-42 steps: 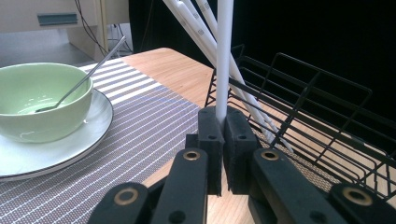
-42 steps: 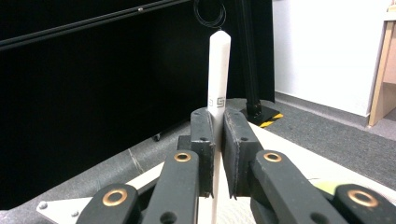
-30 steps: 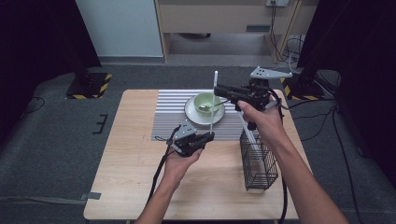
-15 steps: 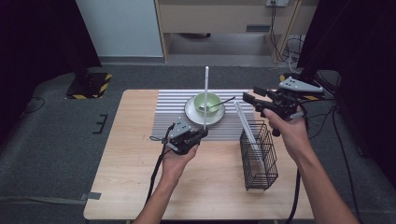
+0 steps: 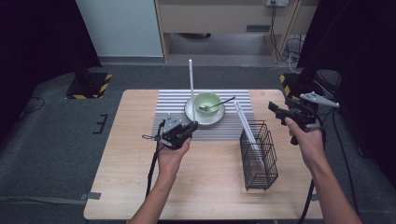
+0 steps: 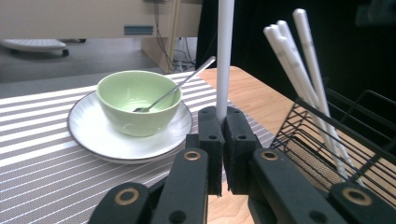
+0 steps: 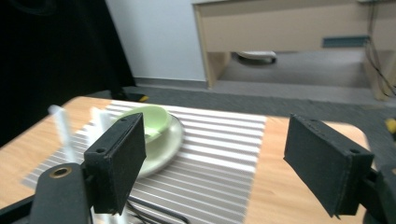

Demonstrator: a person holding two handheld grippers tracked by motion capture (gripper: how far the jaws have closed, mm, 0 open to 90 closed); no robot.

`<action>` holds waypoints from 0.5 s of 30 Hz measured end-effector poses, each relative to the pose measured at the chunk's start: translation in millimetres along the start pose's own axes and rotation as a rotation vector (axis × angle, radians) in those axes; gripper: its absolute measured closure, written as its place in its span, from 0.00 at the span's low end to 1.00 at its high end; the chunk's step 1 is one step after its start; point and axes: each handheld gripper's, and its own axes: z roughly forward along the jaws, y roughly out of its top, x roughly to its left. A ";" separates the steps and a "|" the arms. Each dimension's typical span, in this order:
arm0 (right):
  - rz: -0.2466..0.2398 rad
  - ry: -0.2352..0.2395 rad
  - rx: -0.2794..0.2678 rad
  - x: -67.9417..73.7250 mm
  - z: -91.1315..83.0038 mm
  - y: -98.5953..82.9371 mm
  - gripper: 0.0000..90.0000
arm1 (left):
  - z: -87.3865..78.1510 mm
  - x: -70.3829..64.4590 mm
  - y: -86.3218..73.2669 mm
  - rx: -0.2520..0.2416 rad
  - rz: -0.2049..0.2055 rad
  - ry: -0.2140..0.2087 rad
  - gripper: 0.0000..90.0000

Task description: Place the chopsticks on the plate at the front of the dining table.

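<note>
My left gripper has its jaws clamped on an upright white straw, the wire basket lying at four o'clock, while the right gripper jaws gape empty beyond it.

In the left gripper view, the upright white plastic stick is running out of the top edge, so its upper end is being cut off. The black wire basket is passing out of the right edge. In the right gripper view, the pale green ceramic bowl is blurring and hiding partly behind a black jaw.
</note>
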 end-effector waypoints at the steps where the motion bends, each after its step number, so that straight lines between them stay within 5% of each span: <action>1: 0.004 -0.015 0.007 -3.9 0.1 -4.4 0.22 | -0.3 1.4 0.9 0.003 0.001 0.006 0.96; 15: 0.048 -0.161 0.127 -42.8 7.3 -66.4 0.22 | -4.9 11.1 8.4 0.008 -0.015 0.081 0.96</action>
